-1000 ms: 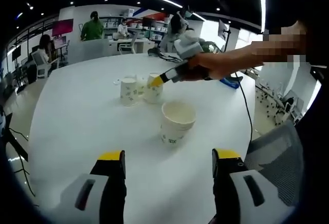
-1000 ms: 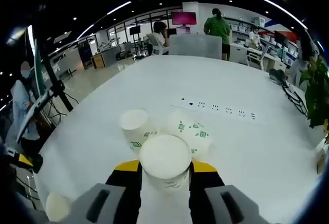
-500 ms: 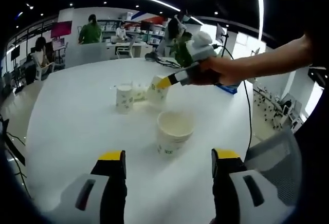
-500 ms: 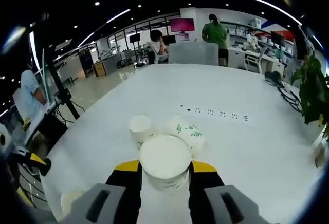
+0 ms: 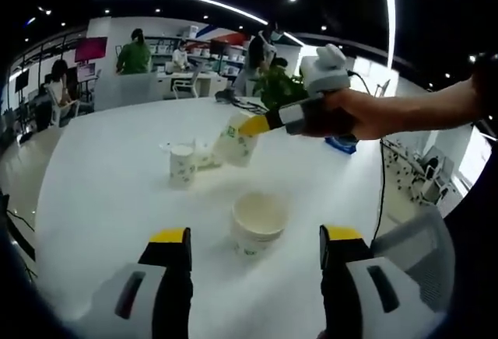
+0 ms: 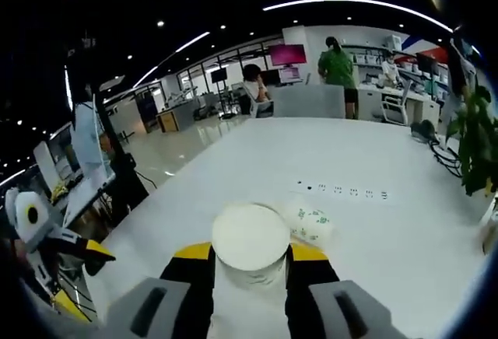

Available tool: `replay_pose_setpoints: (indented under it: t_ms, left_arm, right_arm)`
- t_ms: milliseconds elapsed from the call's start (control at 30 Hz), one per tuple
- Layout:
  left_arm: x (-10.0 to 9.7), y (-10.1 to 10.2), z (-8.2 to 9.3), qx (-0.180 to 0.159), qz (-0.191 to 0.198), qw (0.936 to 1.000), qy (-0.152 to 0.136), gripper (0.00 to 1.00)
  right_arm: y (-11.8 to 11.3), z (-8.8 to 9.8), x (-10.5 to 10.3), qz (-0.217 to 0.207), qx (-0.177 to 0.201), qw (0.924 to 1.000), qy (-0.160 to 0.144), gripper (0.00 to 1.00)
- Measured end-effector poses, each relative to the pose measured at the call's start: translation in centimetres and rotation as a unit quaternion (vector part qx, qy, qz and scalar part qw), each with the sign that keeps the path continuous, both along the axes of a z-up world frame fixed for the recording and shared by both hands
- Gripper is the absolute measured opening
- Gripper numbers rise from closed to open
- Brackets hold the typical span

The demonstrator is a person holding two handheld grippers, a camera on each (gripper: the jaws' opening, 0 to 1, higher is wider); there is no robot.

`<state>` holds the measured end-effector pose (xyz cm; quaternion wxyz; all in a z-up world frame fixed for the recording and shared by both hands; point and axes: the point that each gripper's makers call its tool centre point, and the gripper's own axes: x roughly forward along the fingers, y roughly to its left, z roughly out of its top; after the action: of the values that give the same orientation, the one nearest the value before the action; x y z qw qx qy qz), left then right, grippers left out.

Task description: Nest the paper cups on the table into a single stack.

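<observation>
In the right gripper view my right gripper point(image 6: 250, 255) is shut on a white paper cup point(image 6: 250, 239) with green print, its round end facing the camera. Behind it another cup point(image 6: 310, 222) lies on its side on the white table point(image 6: 373, 238). In the left gripper view the right gripper point(image 5: 250, 127), held by a hand, keeps that cup point(image 5: 233, 143) lifted and tilted above the table. An upright cup point(image 5: 182, 165) and a lying cup point(image 5: 205, 152) sit below it. A wide cup point(image 5: 257, 216) stands nearer, just ahead of my open left gripper point(image 5: 256, 236).
A row of sockets point(image 6: 342, 191) is set in the table's far half. A grey chair point(image 6: 307, 99) stands at the far edge and a potted plant point(image 6: 475, 141) at the right. Several people stand or sit at desks beyond. The left gripper point(image 6: 66, 242) shows at the left rim.
My right gripper has risen with its cup, well above the table now. The upright cup has slipped out of the right view behind the held cup. The left gripper's jaws stay open.
</observation>
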<state>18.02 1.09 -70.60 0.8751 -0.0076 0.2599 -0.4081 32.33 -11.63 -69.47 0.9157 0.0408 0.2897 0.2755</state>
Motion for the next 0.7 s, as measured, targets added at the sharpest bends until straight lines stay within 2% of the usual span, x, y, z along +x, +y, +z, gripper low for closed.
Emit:
replay_pose_setpoints:
  t_ms: [133,233,433,700]
  left_arm:
    - [0.2,-0.3,0.7,-0.005,0.002,1.0000,-0.003,0.65]
    - [0.4,-0.4,0.7,-0.007,0.002,1.0000,-0.004,0.64]
    - [0.6,-0.8,1.1,-0.019,0.008,0.9998,-0.004,0.62]
    - [1.3,-0.9,1.3,-0.048,0.025,0.9985,0.004,0.59]
  right_arm:
    - [1.6,1.3,-1.6,0.013,0.008,0.9999,-0.007,0.33]
    - [2.3,1.6,-1.9,0.021,0.016,0.9996,-0.008,0.33]
    - [4.8,2.6,-4.3,0.044,0.029,0.9986,-0.012,0.33]
    - [7.3,4.4,-6.4,0.063,0.073,0.9953,-0.006,0.33]
